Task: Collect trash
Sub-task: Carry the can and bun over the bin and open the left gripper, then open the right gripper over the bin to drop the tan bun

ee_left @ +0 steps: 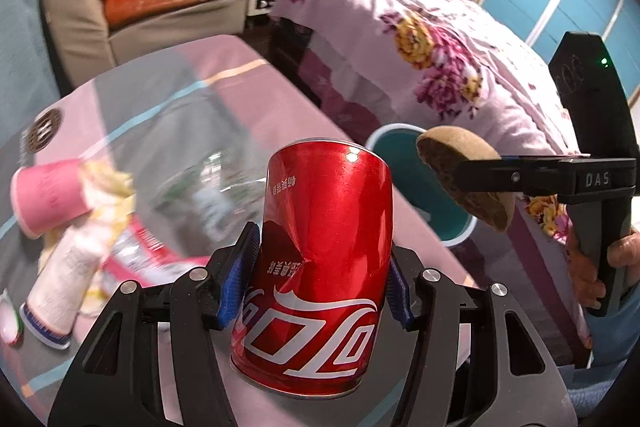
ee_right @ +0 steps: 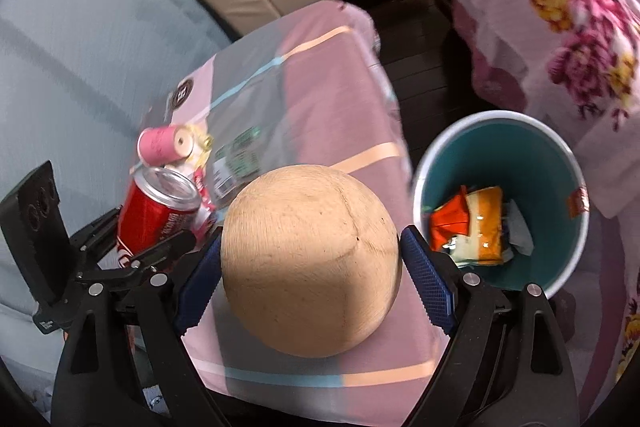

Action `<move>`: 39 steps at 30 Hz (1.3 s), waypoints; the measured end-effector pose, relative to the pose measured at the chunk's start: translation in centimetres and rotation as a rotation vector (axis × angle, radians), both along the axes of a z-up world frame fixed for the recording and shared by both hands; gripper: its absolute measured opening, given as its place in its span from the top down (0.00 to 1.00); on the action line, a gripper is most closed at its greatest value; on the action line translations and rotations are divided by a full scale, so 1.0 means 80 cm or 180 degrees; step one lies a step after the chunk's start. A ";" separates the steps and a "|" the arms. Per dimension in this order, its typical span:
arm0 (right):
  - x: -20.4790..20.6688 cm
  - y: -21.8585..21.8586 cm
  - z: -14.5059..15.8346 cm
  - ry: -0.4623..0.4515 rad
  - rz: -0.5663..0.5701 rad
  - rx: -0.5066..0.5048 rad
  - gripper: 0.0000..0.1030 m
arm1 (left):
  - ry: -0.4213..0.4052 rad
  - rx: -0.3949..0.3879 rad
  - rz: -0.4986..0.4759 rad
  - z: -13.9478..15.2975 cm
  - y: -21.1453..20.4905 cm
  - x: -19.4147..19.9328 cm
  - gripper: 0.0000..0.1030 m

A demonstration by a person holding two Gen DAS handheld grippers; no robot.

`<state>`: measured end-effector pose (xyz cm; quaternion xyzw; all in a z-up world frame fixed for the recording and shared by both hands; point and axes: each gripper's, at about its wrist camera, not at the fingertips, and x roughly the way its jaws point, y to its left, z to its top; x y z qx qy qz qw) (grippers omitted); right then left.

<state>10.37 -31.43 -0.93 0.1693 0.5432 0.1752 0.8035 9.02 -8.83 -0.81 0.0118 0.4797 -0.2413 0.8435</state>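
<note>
Trash sits scattered across the pink table (ee_right: 320, 75), so let's sweep it left to right. Far left in the left wrist view, a pink paper cup (ee_left: 48, 199) lies on its side, with a white cup (ee_left: 64, 291) tipped over just nearer and crumpled yellow wrappers (ee_left: 110, 195) between them, all blurred. A clear plastic bottle (ee_left: 200, 183) lies just right of those.

Centre stage: the left gripper (ee_left: 318, 275) is clamped on a dented red cola can (ee_left: 320, 267), blue pads pressed against both sides, the can upside down by its lettering. From the right wrist view that same can (ee_right: 156, 215) shows at the left, held above the near left part of the table.

Moving right, the right gripper (ee_right: 316, 275) is closed around a round tan coconut shell (ee_right: 310, 259), pads touching both flanks. In the left wrist view the shell (ee_left: 464, 175) reads as a hollow half, pinched at its edge, held in front of the bin.

Further right, a teal trash bin (ee_right: 532, 163) stands on the floor just beside the table's right edge, orange snack packets (ee_right: 476, 223) already lying inside. A floral-covered bed (ee_right: 552, 7) fills the far right.
</note>
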 end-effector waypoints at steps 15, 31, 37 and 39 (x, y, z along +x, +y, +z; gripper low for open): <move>-0.008 -0.154 -0.017 0.0033 -0.0678 0.0059 0.20 | 0.0177 0.0066 -0.0479 -0.030 -0.150 0.038 0.43; 0.000 -0.219 -0.039 0.0083 -0.0953 0.0051 0.20 | 0.0308 0.0183 -0.0666 -0.058 -0.226 0.065 0.42; 0.001 -0.221 -0.040 0.0104 -0.0960 0.0023 0.20 | 0.0311 0.0146 -0.0569 -0.061 -0.226 0.072 0.20; 0.002 -0.219 -0.040 0.0108 -0.0953 0.0009 0.20 | 0.0282 0.0144 -0.0540 -0.060 -0.224 0.073 0.18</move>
